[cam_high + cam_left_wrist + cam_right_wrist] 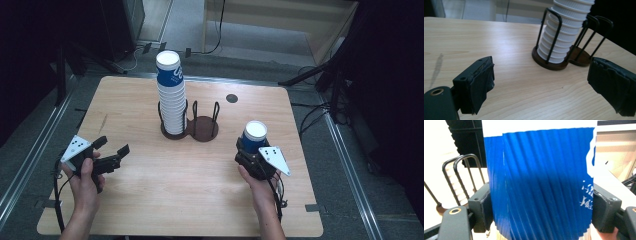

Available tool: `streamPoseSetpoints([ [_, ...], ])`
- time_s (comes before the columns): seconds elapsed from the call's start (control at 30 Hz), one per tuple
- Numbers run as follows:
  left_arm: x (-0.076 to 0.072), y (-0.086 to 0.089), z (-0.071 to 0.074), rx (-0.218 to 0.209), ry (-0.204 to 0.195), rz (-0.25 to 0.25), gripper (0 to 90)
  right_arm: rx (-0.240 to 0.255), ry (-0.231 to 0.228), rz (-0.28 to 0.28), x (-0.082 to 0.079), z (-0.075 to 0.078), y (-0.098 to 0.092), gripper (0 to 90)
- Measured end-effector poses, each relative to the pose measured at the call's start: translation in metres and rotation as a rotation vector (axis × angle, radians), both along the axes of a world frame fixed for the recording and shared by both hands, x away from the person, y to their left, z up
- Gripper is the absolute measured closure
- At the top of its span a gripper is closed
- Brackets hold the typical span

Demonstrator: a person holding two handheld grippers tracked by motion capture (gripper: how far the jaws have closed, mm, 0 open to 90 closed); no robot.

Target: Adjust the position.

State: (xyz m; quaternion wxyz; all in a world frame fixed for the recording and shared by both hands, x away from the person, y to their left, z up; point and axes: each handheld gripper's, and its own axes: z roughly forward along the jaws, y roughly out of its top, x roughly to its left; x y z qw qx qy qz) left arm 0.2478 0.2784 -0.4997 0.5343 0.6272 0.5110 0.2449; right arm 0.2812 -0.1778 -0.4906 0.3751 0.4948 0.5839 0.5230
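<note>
Wooden table (170, 200), light grain, seen from above. Near its far middle stands a double cup holder (202, 131): two round dark-wood bases joined side by side, each ringed by black wire loops.

Left ring: a tall stack of paper cups (171, 97), white ribbed walls, the topmost cup blue with white lettering, its white face up. The stack rises well above the wire loops. Right ring: no cup in it.

Right gripper (253, 156): near the table's right side, held in the person's right hand (258, 186). Jaws clamped on a single blue paper cup (254, 136), one pad against each side wall. In the right gripper view the cup's blue ribbed wall (541, 185) sits squarely between the two pads, white print at its right edge. The cup is upright, white face up, well apart from the holder and to its right.

Left gripper (112, 152): near the table's left side, held in the left hand (86, 182). Jaws spread wide, nothing between them; bare tabletop shows in the gap in the left gripper view. It points toward the holder, which stands well apart from it.
</note>
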Motion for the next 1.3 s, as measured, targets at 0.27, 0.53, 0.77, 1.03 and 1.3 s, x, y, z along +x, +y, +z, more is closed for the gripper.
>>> streamPoseSetpoints([
  [0.27,0.004,-0.021,0.006,0.032,-0.020,-0.097,8.0,-0.027,0.015,0.039,-0.008,-0.009,0.014,20.7],
  [0.53,0.003,-0.046,0.015,0.043,-0.029,-0.207,8.0,-0.072,0.016,0.081,-0.014,-0.014,0.033,20.7],
  [0.77,0.003,-0.062,0.017,0.054,-0.010,-0.281,8.1,-0.165,-0.004,0.105,-0.018,-0.017,0.046,20.7],
  [1.03,0.002,-0.077,0.016,0.073,0.015,-0.336,8.1,-0.239,-0.003,0.121,-0.021,-0.024,0.059,20.7],
  [1.3,0.001,-0.083,0.016,0.077,0.013,-0.354,8.1,-0.321,-0.019,0.150,-0.027,-0.029,0.073,20.6],
])
